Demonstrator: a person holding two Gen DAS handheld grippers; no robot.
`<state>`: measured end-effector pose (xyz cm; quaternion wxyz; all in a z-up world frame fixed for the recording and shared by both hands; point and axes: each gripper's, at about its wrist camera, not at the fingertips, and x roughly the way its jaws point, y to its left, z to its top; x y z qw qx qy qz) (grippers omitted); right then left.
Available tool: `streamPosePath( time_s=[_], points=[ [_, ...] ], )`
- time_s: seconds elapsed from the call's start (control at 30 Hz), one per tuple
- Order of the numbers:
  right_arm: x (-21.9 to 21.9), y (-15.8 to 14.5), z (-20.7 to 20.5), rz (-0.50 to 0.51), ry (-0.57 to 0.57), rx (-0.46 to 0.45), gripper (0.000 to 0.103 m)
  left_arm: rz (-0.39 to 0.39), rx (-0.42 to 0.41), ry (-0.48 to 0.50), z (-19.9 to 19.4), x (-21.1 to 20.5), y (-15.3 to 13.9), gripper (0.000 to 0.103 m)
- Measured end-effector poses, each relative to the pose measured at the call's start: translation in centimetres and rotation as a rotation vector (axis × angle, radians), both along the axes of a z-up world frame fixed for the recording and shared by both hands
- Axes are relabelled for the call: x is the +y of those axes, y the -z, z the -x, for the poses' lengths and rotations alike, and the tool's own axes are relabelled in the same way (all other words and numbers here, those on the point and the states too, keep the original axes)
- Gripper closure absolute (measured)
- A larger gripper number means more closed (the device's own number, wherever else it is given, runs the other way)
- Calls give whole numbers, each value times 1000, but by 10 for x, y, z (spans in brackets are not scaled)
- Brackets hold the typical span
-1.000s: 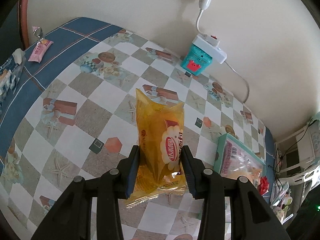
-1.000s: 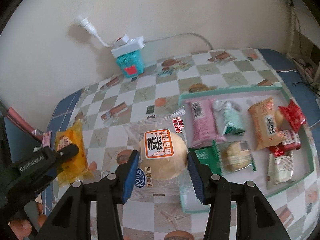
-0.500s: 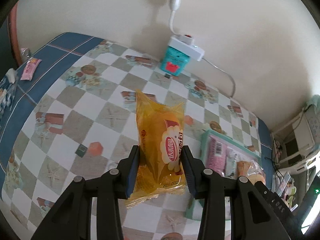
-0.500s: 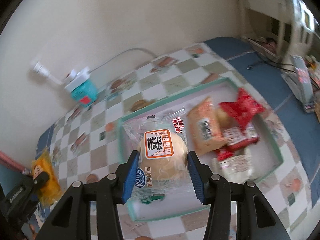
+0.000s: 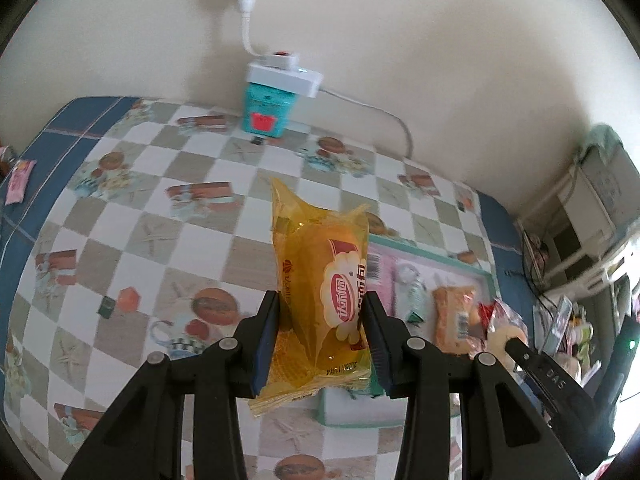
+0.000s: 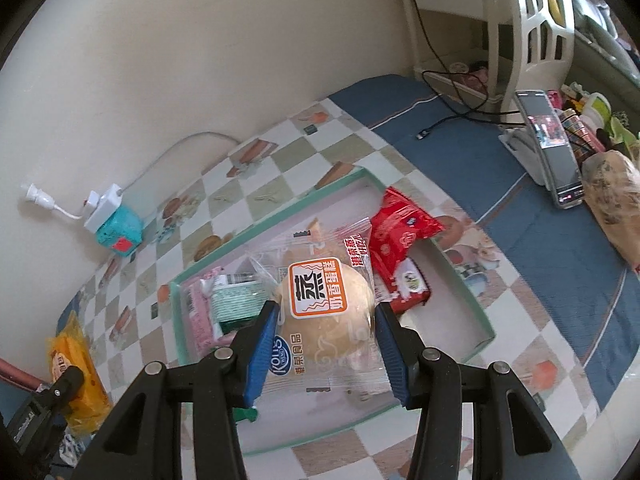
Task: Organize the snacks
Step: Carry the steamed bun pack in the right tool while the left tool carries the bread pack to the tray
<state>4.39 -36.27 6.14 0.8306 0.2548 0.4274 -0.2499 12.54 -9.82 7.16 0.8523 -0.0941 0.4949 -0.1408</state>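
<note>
Yellow bread packet (image 5: 320, 300) sits clamped upright in the left gripper (image 5: 322, 340) jaws above the tabletop (image 5: 132, 208); the right gripper (image 6: 324, 344) jaws grip a steamed cake pack (image 6: 324, 304) over the tray (image 6: 460, 280), probably for dropping in.

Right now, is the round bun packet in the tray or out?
Out. The right gripper holds the bun packet above the tray, not lying inside.

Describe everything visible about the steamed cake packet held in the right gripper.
The steamed cake packet is a clear, crinkly plastic wrapper around one round, pale tan bun. An orange-and-white square label sits on its front, a blue round logo at its lower left. The right gripper pinches it at both sides with blue pads, holding it label-up in the air above the green-rimmed tray. It looks sealed and undamaged.
</note>
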Motion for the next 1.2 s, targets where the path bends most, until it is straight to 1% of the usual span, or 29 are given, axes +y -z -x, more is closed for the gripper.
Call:
streamPosePath(
  time_s=[0.17, 0.43, 0.83, 1.2],
  points=[
    [-3, 0, 1, 11, 1, 14, 51, -2, 2, 72, 8, -29, 0, 60],
    [-3, 3, 0, 5, -9, 29, 51, -35, 16, 160, 16, -65, 7, 60],
    [0, 22, -8, -22, -47, 93, 51, -80, 80, 217, 19, -93, 31, 60],
    [1, 32, -12, -38, -53, 129, 51, -104, 120, 226, 17, -100, 46, 60]
  ],
)
